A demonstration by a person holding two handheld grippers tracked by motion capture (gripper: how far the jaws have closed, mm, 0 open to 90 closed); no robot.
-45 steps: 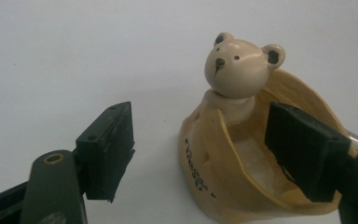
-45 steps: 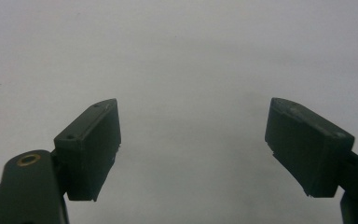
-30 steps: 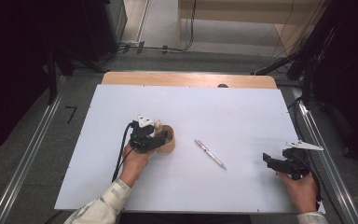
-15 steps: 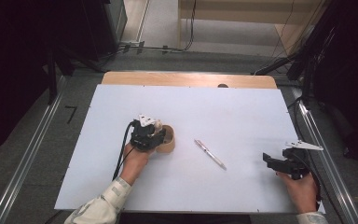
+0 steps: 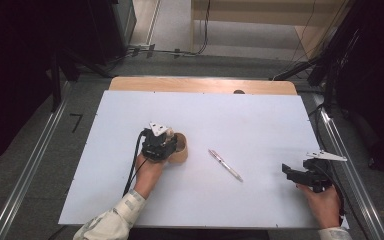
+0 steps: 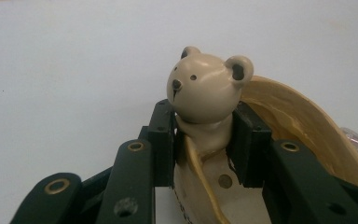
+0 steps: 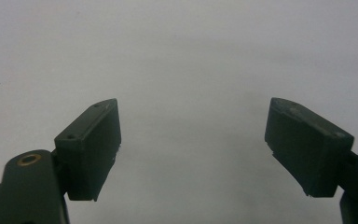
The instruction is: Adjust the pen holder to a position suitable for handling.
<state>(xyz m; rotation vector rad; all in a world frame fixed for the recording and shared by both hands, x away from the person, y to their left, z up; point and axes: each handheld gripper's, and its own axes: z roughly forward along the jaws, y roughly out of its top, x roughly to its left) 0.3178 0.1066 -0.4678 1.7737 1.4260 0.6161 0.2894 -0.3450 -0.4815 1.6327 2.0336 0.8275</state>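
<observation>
**Left tongs clamp the bear holder**

Taking the pen (image 5: 225, 164) as landmark: nearest the person and to its right, the right tongs (image 5: 291, 174) hover over the white bench (image 5: 260, 120), well apart from it, jaws spread wide with nothing between them. To the pen's left, the left tongs (image 5: 166, 144) have just been closing and now grip the bear-shaped wooden holder (image 6: 208, 93) at its neck, below the head.

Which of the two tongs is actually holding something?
The left tongs: they have just closed on the bear-shaped holder. The right tongs gape open over bare table.
</observation>
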